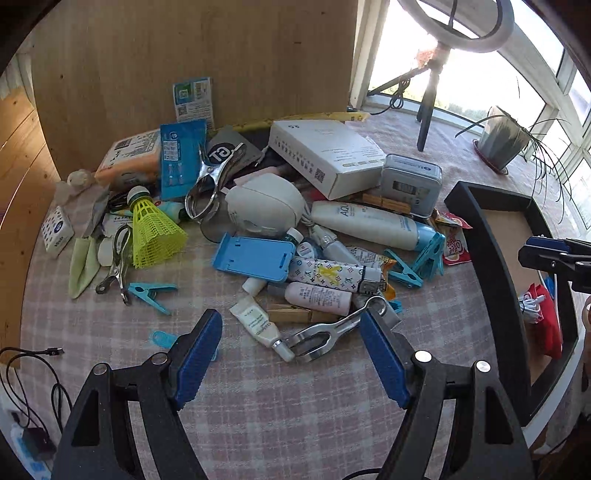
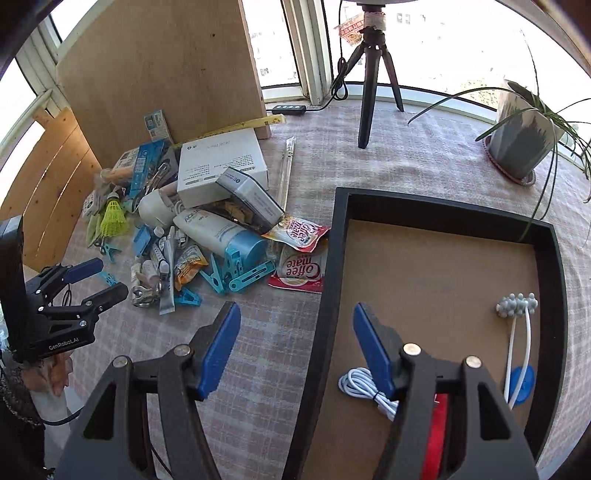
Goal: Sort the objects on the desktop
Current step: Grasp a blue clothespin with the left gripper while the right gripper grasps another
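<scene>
In the right wrist view, the red pouch (image 2: 437,424) in the tray (image 2: 436,206) is mostly hidden behind the right gripper (image 2: 291,354), whose finger also covers part of the white cable (image 2: 360,384). At twelve o'clock the ring light (image 1: 458,22) is cut off by the frame. Print on the white box (image 1: 325,151) is too small to read.

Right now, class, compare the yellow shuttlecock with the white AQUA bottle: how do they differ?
The yellow shuttlecock has an open mesh skirt; the white AQUA bottle is solid and smooth. The shuttlecock is flared with a green-and-white tip; the bottle is long with a blue cap. Both lie on the checked cloth.
</scene>
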Demonstrator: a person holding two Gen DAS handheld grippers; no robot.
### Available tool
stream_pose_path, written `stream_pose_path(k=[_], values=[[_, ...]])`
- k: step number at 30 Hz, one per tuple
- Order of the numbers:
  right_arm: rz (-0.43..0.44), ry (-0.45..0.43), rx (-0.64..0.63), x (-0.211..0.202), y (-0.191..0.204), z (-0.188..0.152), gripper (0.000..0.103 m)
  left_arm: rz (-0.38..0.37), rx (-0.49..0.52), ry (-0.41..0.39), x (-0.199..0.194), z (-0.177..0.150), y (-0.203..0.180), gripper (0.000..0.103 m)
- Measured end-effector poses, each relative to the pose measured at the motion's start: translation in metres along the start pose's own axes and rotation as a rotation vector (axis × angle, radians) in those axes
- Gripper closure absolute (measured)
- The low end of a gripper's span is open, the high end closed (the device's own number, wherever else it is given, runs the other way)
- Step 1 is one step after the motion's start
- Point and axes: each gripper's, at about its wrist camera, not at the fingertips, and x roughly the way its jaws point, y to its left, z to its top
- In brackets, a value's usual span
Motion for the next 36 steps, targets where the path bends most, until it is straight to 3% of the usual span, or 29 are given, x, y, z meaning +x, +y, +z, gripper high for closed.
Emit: stream_pose_path(k=[5, 9, 14, 21, 25, 30, 36], values=[[0.036, 0.065, 0.033, 0.036, 0.016, 0.01, 0.044, 0.041, -0.116, 0.008, 0.002, -0.009, 0.044, 0.028], [0.054, 0.103, 0.135, 0.058, 0.01, 0.018, 0.062, 0.053, -0.171, 0.008, 0.003, -0.014, 0.064, 0.028], [0.112, 0.104, 0.139, 0.07, 0.019, 0.025, 0.063, 0.046, -0.211, 0.027, 0.009, -0.02, 0.078, 0.028], [0.074, 0.129, 0.082, 0.091, 0.037, 0.035, 0.063, 0.015, -0.258, 0.057, 0.02, -0.022, 0.087, 0.028], [0.058, 0.149, 0.079, 0.102, 0.039, 0.038, 0.073, 0.002, -0.295, 0.072, 0.029, -0.021, 0.093, 0.028], [0.048, 0.16, 0.078, 0.113, 0.04, 0.039, 0.077, 0.005, -0.326, 0.094, 0.043, -0.021, 0.096, 0.028], [0.074, 0.181, 0.085, 0.118, 0.039, 0.034, 0.081, -0.004, -0.362, 0.109, 0.055, -0.022, 0.1, 0.039]])
